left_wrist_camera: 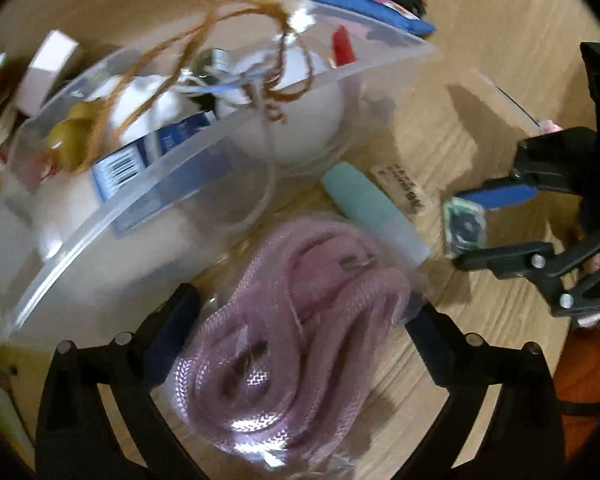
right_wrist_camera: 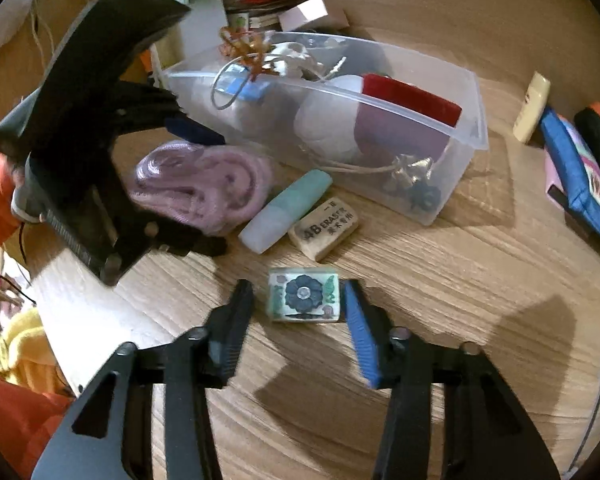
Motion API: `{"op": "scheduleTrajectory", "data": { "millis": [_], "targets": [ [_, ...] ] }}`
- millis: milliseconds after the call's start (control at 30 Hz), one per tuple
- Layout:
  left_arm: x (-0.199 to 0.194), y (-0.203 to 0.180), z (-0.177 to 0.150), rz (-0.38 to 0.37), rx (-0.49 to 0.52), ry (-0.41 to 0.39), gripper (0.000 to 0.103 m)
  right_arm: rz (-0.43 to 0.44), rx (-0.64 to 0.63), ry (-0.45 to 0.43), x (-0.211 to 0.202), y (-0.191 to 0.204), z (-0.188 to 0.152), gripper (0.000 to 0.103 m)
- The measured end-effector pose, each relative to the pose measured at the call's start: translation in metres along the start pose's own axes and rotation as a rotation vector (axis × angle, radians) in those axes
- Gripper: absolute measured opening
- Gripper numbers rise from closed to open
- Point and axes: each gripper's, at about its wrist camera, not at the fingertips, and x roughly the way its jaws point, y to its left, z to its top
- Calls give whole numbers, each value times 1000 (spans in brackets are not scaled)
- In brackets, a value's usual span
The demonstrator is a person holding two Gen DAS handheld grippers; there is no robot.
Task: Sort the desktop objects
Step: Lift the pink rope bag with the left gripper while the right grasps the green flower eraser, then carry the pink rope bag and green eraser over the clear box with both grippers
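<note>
Two grippers work a wooden desk: the right gripper, jaws wide, brackets a flower-printed rectangular eraser at lower centre, long axis spanning the gap. Left gripper straddles a bagged pink braided cord, grip uncertain, beside the clear plastic bin.

home desk: eraser, clutter-filled storage bin.

left gripper: straddling bagged pink rope, jaws wide
right gripper: bracketing flower tile
clear bin: sitting beside rope
</note>
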Motion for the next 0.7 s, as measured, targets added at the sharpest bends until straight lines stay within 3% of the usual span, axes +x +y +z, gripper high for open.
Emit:
{"op": "scheduleTrajectory", "data": {
  "millis": [100,200,367,600,700],
  "targets": [
    [-7,-4,-10,30,-60,-25,92,27,16,-3,-1,-1,-1,31],
    [-16,-6,-13,46,-136,-44,80,49,50,-10,-1,-6,0,31],
    [-37,-10,-27,96,-256,-142,57,66,95,-49,-10,-14,7,31],
    [-63,-8,-39,119,-346,-242,53,73,108,-115,-27,-15,19,31],
    [-74,-10,-35,206,-367,-321,53,55,101,-143,-32,-13,27,31]
  ]
}}
